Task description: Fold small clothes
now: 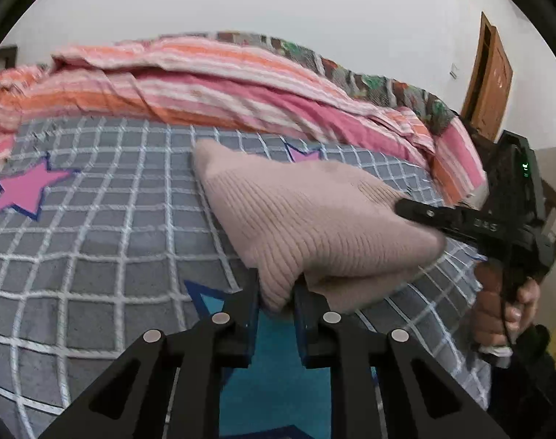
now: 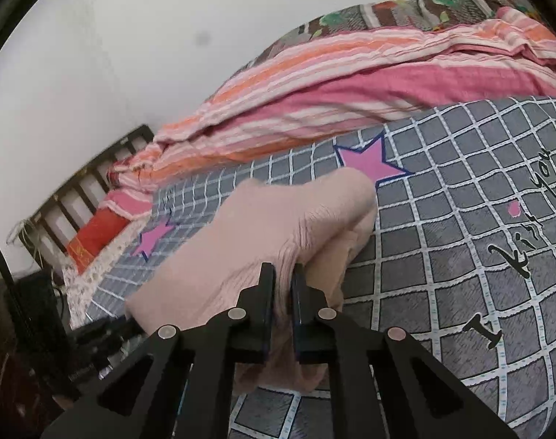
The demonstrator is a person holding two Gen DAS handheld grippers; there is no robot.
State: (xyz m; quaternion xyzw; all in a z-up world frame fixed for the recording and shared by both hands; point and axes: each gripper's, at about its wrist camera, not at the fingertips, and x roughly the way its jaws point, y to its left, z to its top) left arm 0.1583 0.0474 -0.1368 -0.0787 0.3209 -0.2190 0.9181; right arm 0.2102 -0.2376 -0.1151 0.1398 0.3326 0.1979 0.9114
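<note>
A small beige ribbed knit garment (image 1: 307,219) lies on the grey checked bedsheet (image 1: 95,241). My left gripper (image 1: 278,285) is shut on its near corner, and the cloth bulges out between the two blue-padded fingers. From the right side the right gripper (image 1: 409,206) reaches in and pinches the garment's other near edge, with a hand (image 1: 497,311) on its handle. In the right wrist view the right gripper (image 2: 283,274) is shut on a bunched fold of the same garment (image 2: 278,219), which is lifted and stretched between both grippers.
A pink and orange striped quilt (image 1: 204,84) is heaped along the far side of the bed, with a floral blanket (image 1: 369,80) behind it. A dark slatted headboard (image 2: 84,190) and a red pillow (image 2: 95,237) stand at one end. A wooden door (image 1: 490,77) is at the right.
</note>
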